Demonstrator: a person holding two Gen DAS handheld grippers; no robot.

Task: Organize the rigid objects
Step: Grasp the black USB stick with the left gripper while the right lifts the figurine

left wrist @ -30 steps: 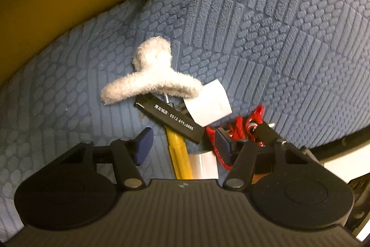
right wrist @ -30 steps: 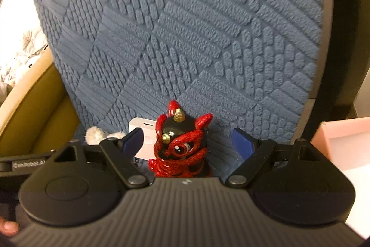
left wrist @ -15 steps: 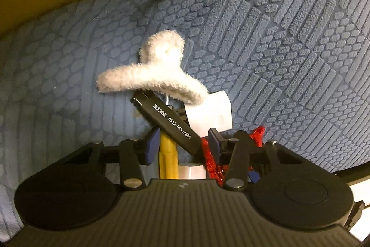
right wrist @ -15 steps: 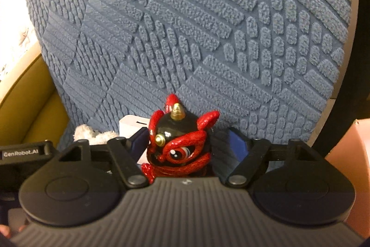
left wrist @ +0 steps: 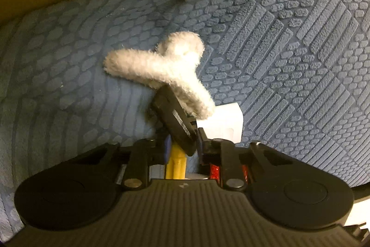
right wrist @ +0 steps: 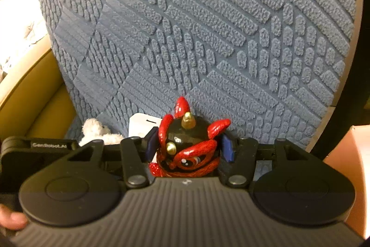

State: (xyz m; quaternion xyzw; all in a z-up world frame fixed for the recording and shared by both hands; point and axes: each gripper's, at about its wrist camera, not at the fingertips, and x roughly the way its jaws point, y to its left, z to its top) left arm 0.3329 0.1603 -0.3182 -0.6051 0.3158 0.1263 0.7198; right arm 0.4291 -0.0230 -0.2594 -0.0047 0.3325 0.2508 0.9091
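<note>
Two grippers both closed on items over the blue textured mat [left wrist: 289,43]: left gripper [left wrist: 181,145] pinches black bar [left wrist: 174,118] w/ its far end under white fuzzy clip [left wrist: 166,68], beside white card [left wrist: 225,122], while right gripper [right wrist: 188,146] clamps red-black horned figurine [right wrist: 187,145] upright btwn its pads.

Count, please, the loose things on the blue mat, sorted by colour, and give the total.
White: 2, fluffy claw clip and flat card
Black: 1, black tag, held by the left gripper
Yellow: 1, yellow piece
Red: 1, red figurine, held by the right gripper
Total: 5
</note>
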